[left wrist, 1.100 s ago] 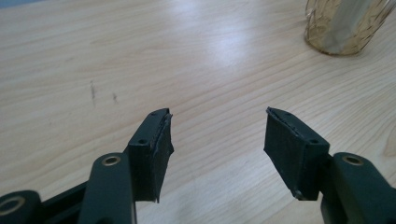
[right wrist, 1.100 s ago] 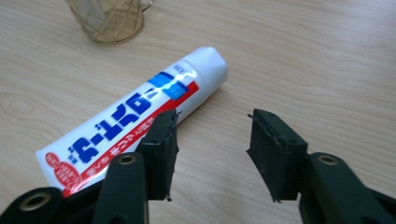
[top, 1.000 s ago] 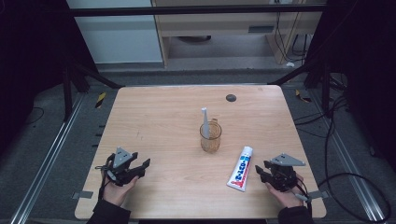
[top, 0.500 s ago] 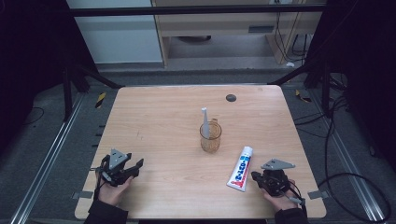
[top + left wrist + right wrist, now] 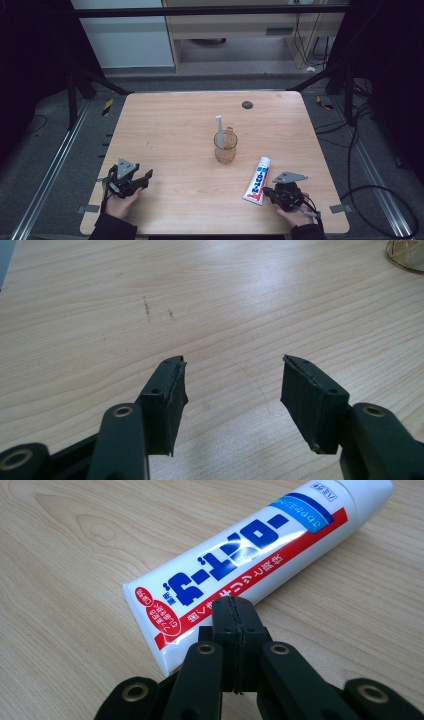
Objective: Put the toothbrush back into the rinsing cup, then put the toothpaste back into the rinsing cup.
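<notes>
A white toothpaste tube with red and blue print lies flat on the wooden table, cap end pointing away from me. My right gripper sits at the tube's flat tail end. In the right gripper view its jaws are pressed together with nothing between them, their tip just over the tube's near edge. My left gripper rests at the table's front left, open, with bare wood between its pads. A clear glass cup holding a white toothbrush stands mid-table.
A small dark round disc is set in the tabletop near its far edge. The cup's base shows at the top right corner of the left gripper view. Beyond the table are a grey floor, cables and dark frame legs.
My right hand has shifted a little left and toward the front edge, closing in on the tube's tail. The left hand has barely moved. Tube, cup and toothbrush stay put.
</notes>
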Tool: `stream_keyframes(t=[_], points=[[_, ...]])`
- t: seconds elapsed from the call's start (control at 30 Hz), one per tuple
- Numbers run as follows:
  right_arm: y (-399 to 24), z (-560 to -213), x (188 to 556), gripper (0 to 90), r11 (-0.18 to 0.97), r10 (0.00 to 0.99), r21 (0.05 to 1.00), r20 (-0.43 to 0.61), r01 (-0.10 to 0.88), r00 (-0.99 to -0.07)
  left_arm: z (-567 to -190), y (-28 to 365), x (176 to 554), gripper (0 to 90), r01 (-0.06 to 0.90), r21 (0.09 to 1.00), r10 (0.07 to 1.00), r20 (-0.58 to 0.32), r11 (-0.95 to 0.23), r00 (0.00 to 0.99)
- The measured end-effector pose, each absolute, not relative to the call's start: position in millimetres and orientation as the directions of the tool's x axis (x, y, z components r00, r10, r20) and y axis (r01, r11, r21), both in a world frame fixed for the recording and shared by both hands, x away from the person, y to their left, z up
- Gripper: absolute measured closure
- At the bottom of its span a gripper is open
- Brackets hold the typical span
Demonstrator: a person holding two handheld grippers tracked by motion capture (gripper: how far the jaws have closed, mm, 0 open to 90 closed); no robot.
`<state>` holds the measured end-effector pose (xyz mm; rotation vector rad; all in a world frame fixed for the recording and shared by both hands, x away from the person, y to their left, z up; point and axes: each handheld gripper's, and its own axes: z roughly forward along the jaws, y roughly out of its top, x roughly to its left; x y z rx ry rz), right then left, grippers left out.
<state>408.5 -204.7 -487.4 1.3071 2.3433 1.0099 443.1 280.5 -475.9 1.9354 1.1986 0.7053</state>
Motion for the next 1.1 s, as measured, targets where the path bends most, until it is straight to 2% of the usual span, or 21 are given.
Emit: stream_keyframes(t=[0.83,0.93,1.1], points=[[-176,-489,414,89.9,0.378,0.768,0.7,0.129,0.606,-0.628,-476,281,445,41.9,0.51,0.81,0.914,0.077,-0.29,0.397],[-182,-483,414,89.9,0.339,0.769,0.72,0.159,0.606,-0.619,-476,281,445,41.8,0.512,0.808,0.916,0.081,-0.291,0.393],[-200,-467,420,90.0,0.27,0.814,0.778,0.13,0.567,-0.566,-476,280,446,41.8,0.514,0.807,0.917,0.082,-0.291,0.391]])
